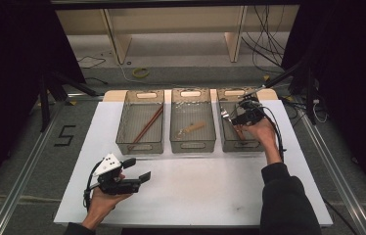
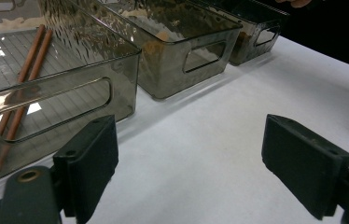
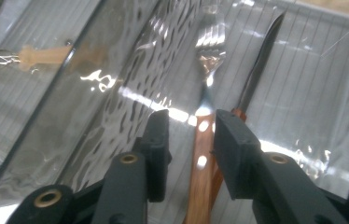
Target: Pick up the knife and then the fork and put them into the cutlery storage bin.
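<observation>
1. Our right gripper (image 3: 189, 135) hangs in the right-hand bin (image 1: 226, 142), jaws slightly parted around the fork (image 3: 205, 154), pads not pressing.
2. A knife (image 3: 261, 65) lies just beside the fork, at two o'clock.
3. Our left gripper (image 2: 189, 163) gapes wide, empty, over the white table (image 2: 238, 93) at seven o'clock from the bins.

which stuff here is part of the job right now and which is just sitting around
In the job:
- fork, between the right gripper's parted jaws
- knife beside it
- right bin holding both

Lying about:
- chopsticks in the left bin
- wooden-handled tool in the middle bin
- left gripper, open over the bare table
</observation>
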A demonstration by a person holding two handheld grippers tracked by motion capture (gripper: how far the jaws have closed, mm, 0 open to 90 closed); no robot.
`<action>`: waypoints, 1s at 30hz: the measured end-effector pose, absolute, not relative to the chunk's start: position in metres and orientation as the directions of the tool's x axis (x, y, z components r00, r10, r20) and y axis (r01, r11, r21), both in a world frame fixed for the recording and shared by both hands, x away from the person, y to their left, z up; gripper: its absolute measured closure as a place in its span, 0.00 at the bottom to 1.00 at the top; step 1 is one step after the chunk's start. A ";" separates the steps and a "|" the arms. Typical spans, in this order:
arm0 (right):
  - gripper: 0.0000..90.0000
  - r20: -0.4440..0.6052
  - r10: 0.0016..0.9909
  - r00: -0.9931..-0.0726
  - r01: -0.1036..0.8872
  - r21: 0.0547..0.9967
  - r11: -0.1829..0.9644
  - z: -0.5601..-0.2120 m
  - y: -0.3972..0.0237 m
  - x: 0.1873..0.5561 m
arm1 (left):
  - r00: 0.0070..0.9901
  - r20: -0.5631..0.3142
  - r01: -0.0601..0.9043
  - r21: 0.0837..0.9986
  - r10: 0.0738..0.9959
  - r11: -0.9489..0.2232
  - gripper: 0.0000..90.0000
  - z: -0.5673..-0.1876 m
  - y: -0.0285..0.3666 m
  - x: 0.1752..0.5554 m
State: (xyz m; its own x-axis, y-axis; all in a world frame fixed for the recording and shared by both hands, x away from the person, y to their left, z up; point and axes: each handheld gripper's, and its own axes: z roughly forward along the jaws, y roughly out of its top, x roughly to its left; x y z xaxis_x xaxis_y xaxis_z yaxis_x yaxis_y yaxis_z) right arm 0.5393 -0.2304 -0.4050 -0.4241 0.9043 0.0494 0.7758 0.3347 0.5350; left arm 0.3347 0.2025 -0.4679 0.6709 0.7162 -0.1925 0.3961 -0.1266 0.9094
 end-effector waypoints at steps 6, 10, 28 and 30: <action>0.62 0.057 0.895 -0.442 0.755 0.562 0.337 -0.398 -0.232 0.531 | 0.670 -0.194 0.397 0.909 0.716 -0.126 0.20 -0.468 0.203 0.335; 0.57 0.068 0.882 -0.467 0.730 0.592 0.341 -0.394 -0.233 0.522 | 0.670 -0.195 0.399 0.908 0.717 -0.126 0.20 -0.468 0.203 0.335; 0.44 0.114 0.827 -0.551 0.618 0.721 0.313 -0.388 -0.230 0.467 | 0.676 -0.190 0.397 0.908 0.712 -0.135 0.20 -0.468 0.202 0.335; 0.43 0.112 0.821 -0.560 0.602 0.736 0.310 -0.389 -0.228 0.460 | 0.676 -0.189 0.398 0.907 0.712 -0.137 0.20 -0.468 0.202 0.335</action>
